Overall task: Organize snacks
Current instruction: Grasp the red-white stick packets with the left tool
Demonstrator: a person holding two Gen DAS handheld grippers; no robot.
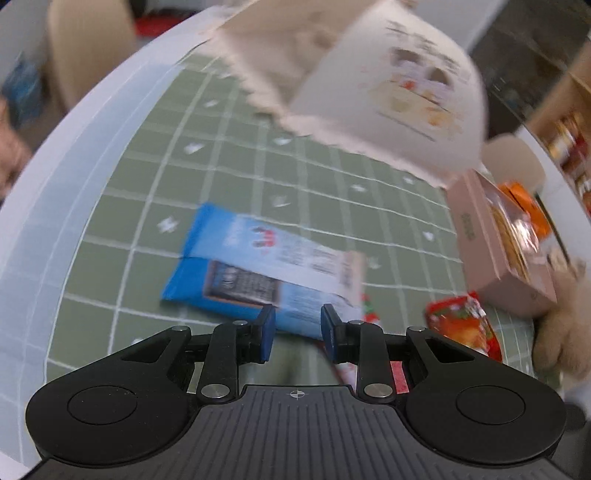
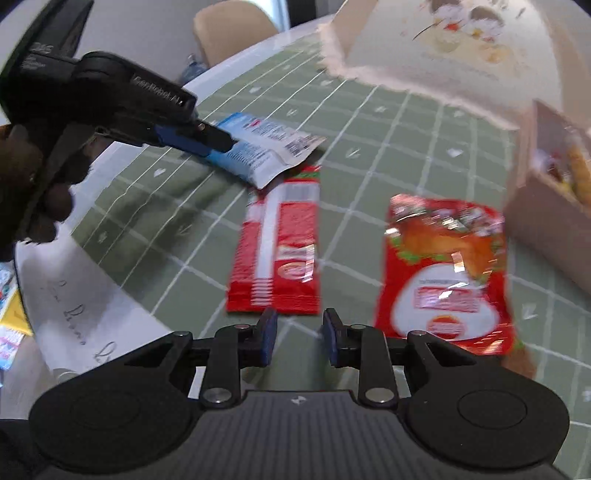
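A blue and white snack packet (image 1: 258, 269) lies flat on the green grid mat (image 1: 147, 221), just beyond my left gripper (image 1: 298, 314), whose jaws stand a narrow gap apart with nothing between them. From the right wrist view, the left gripper (image 2: 221, 142) hovers over that blue packet (image 2: 266, 147). A long red packet (image 2: 277, 251) and a wider red packet (image 2: 443, 273) lie ahead of my right gripper (image 2: 300, 317), whose jaws are drawn close and hold nothing. A cardboard box (image 1: 498, 251) holding snacks stands at the right.
A large pale printed carton (image 1: 369, 92), blurred, looms over the far side of the mat. The white table edge (image 1: 55, 203) curves round the left. A written sheet (image 2: 74, 295) lies near the front left. A beige chair (image 2: 229, 29) stands behind. Something beige and fuzzy (image 1: 565, 332) sits beside the box.
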